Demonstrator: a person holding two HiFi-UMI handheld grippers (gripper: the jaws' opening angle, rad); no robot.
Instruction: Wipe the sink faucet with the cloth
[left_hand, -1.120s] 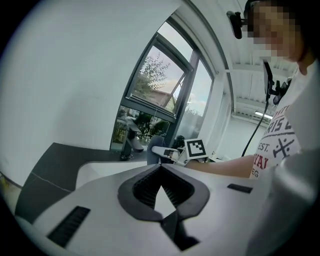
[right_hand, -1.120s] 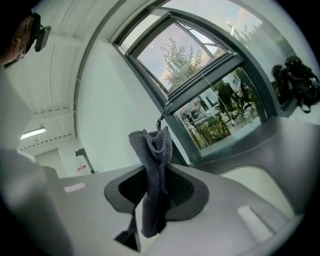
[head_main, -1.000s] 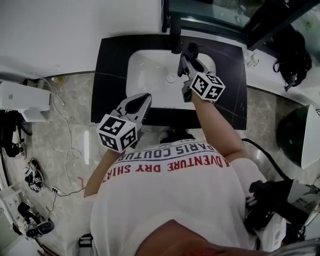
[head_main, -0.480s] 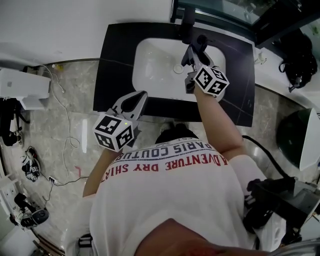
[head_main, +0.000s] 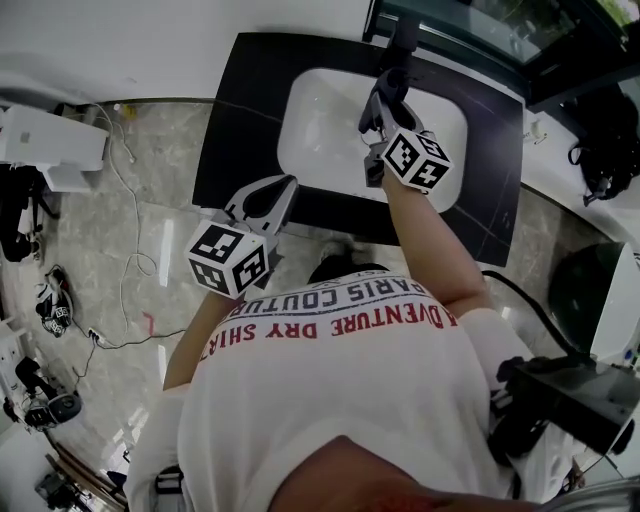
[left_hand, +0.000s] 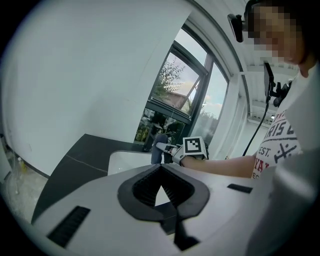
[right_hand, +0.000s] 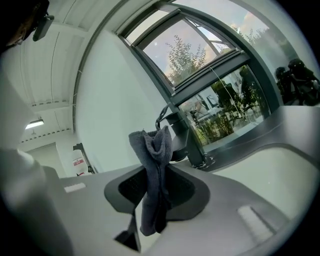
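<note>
The dark faucet (head_main: 403, 38) stands at the back rim of the white sink (head_main: 305, 135), set in a black countertop (head_main: 240, 95). My right gripper (head_main: 383, 95) reaches over the basin just in front of the faucet, shut on a dark grey cloth (head_main: 388, 80). In the right gripper view the cloth (right_hand: 152, 145) sticks up bunched between the jaws, with the faucet (right_hand: 184, 134) close behind it; I cannot tell whether they touch. My left gripper (head_main: 285, 188) hangs at the counter's front edge, shut on nothing. In the left gripper view the faucet (left_hand: 159, 146) lies ahead.
A window runs behind the faucet (right_hand: 220, 90). The stone floor on the left holds cables (head_main: 125, 210) and a white box (head_main: 55, 145). Black bags (head_main: 605, 140) sit on the right, and black equipment (head_main: 565, 400) near the person's right side.
The head view has swung, so the sink sits further right in frame. My right gripper with the cloth has shifted slightly left in front of the faucet. The left gripper has hardly moved.
</note>
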